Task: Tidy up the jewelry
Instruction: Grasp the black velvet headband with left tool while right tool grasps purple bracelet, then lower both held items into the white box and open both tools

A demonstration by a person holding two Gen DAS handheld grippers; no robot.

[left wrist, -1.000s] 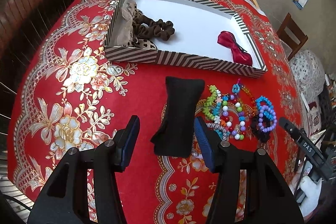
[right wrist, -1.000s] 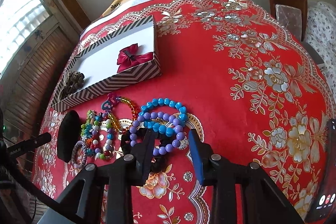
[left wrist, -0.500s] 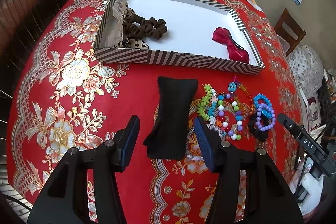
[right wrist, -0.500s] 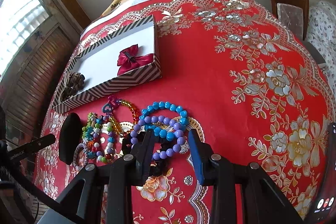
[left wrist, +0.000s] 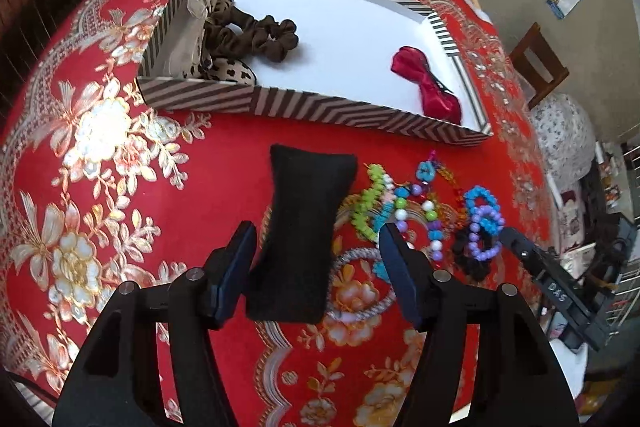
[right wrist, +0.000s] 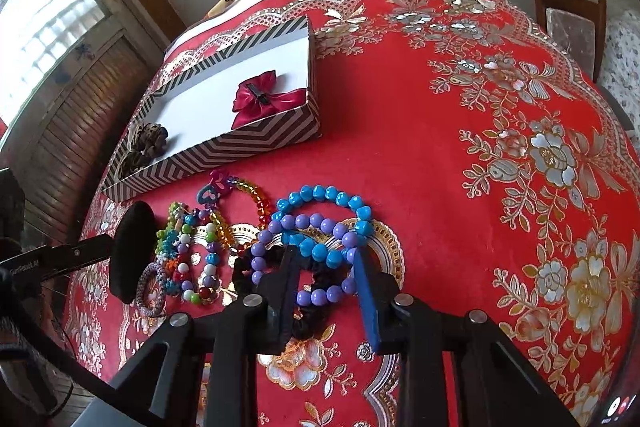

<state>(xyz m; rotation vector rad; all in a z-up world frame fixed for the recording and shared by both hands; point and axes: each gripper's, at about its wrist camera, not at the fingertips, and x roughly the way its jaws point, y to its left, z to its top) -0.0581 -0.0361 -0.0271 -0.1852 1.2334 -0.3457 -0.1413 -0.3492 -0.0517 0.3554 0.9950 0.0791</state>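
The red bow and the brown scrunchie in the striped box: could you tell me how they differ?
The red bow is shiny and lies at the box's right end; the brown scrunchie is matte, ruffled, and lies at the left end against other fabric pieces. Both rest on the striped box floor.

Both mounted on wrists, angled steeply down, close over the red-clothed surface [left wrist: 168, 211]. Left view facing the striped box [left wrist: 320, 107] from its near long side; right view likewise, off toward its right end [right wrist: 224, 151]. Shared: box, beaded bracelets [right wrist: 316, 239].
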